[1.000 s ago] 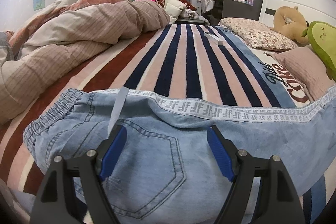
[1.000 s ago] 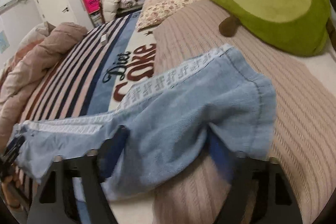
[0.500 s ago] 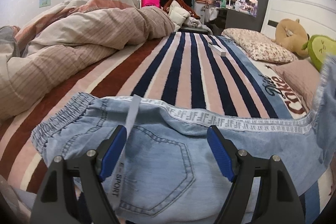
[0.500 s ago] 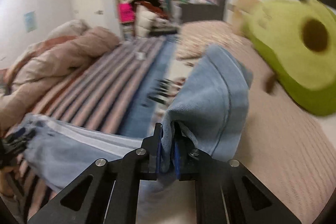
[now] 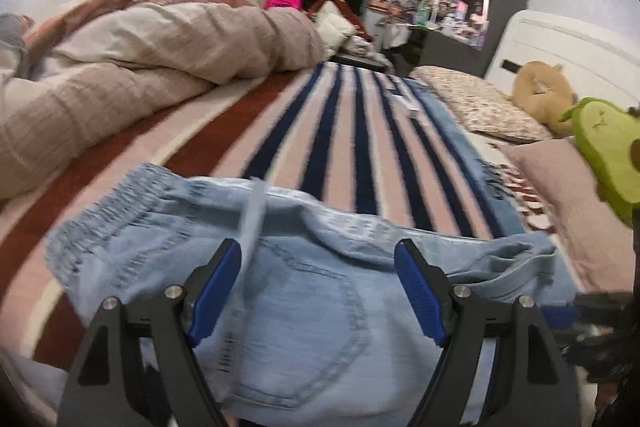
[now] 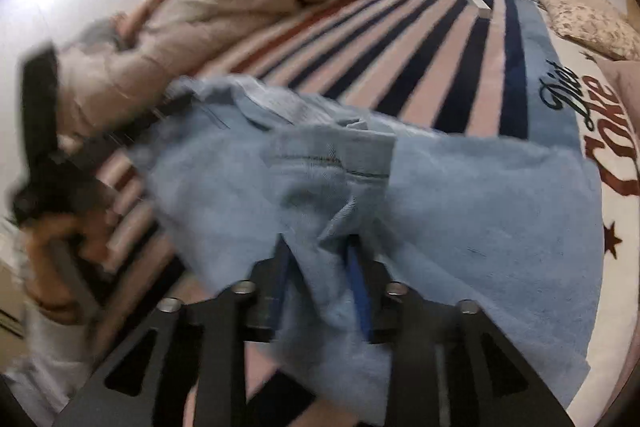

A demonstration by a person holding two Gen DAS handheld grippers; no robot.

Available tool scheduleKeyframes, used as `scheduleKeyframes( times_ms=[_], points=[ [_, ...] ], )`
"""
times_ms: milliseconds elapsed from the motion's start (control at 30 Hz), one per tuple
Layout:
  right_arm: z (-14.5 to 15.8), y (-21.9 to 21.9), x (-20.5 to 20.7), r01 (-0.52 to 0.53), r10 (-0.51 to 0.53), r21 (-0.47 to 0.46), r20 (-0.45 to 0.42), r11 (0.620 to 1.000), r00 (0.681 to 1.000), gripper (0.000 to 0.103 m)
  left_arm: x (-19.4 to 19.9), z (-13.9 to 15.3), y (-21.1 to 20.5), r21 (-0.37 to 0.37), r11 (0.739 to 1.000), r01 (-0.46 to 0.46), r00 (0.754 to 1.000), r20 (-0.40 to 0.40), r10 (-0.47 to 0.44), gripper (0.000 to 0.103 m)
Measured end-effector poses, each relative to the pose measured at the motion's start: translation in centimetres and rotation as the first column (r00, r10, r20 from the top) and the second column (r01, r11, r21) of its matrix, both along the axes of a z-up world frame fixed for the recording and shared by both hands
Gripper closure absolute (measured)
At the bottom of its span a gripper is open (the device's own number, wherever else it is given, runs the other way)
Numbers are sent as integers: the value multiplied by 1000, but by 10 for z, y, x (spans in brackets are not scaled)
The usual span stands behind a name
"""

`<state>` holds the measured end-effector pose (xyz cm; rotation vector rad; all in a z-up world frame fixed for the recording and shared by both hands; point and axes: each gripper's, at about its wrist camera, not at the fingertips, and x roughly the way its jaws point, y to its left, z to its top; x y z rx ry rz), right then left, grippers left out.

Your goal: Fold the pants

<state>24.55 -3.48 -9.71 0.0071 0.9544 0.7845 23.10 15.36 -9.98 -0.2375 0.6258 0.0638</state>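
Light blue denim pants (image 5: 304, 311) lie on the striped bed blanket (image 5: 352, 147); the elastic waistband is at the left and a back pocket faces up. My left gripper (image 5: 318, 291) is open, its blue pads on either side of the pocket, holding nothing. My right gripper (image 6: 320, 283) is shut on the pant leg's hem end (image 6: 332, 227) and holds it over the waist part of the pants (image 6: 480, 207). The leg lies doubled over. The left gripper and the hand holding it (image 6: 44, 211) show blurred at the left of the right wrist view.
A rumpled beige duvet (image 5: 132, 67) fills the left side of the bed. Pillows (image 5: 476, 103), a tan plush toy (image 5: 540, 95) and a green avocado plush (image 5: 608, 155) lie by the white headboard at the right. A small white box (image 5: 412, 107) sits on the blanket. Shelves stand behind.
My right gripper closed on the leg hem, lifted it and swung it left across the bed, over the waist end. The left gripper stayed open over the pocket.
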Motion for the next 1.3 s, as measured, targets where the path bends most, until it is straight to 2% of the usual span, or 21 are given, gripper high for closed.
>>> scheduleKeyframes(
  times_ms=[100,200,233,300,367,467,567,633,700,833,967,1000,1067,1200,1300],
  points=[
    [26,-4,-2,5,-8,62,48,998,999,52,1,-1,-10,-67,995,78,997,2,-78,23],
    [31,-22,0,95,-105,119,79,988,991,50,1,-1,-25,-96,981,168,986,7,-168,21],
    [29,-30,0,121,-130,103,93,987,987,50,1,-1,-30,-129,970,205,979,10,-205,19],
    [18,-34,0,163,-162,1,145,987,976,50,3,-4,-38,-202,944,262,964,7,-266,19],
    [4,-37,1,177,-160,-84,173,981,972,49,5,-8,-49,-211,936,283,956,-14,-293,19],
    [-17,-31,-6,43,-27,-141,112,989,993,49,9,-17,-65,-207,928,309,944,-54,-326,19],
    [-30,-22,-22,-90,103,-173,65,981,993,49,11,-25,-76,-163,938,305,942,-92,-322,19],
    [-33,-21,-26,-134,143,-167,43,977,989,48,10,-26,-78,-134,944,302,943,-101,-316,19],
    [-33,-23,-25,-131,139,-159,39,979,990,48,10,-26,-75,-105,953,283,950,-104,-294,19],
    [-25,-37,-21,-84,86,-68,18,994,996,49,1,-14,-53,-20,984,175,980,-88,-176,19],
    [-12,-50,-16,-24,24,8,28,1000,999,49,-18,-3,-8,24,1000,-13,999,-51,14,18],
    [-10,-52,-15,-10,10,10,32,1000,999,49,-25,-4,10,12,996,-92,994,-57,92,17],
    [-9,-55,-13,21,-22,12,38,1000,999,49,-34,-12,30,-22,985,-172,982,-79,170,16],
    [-8,-61,-9,49,-50,48,18,998,999,48,-50,-28,52,-113,969,-219,974,-78,211,17],
    [-7,-61,-6,59,-60,53,22,997,998,48,-63,-18,53,-110,954,-279,960,-19,278,16]
  ],
)
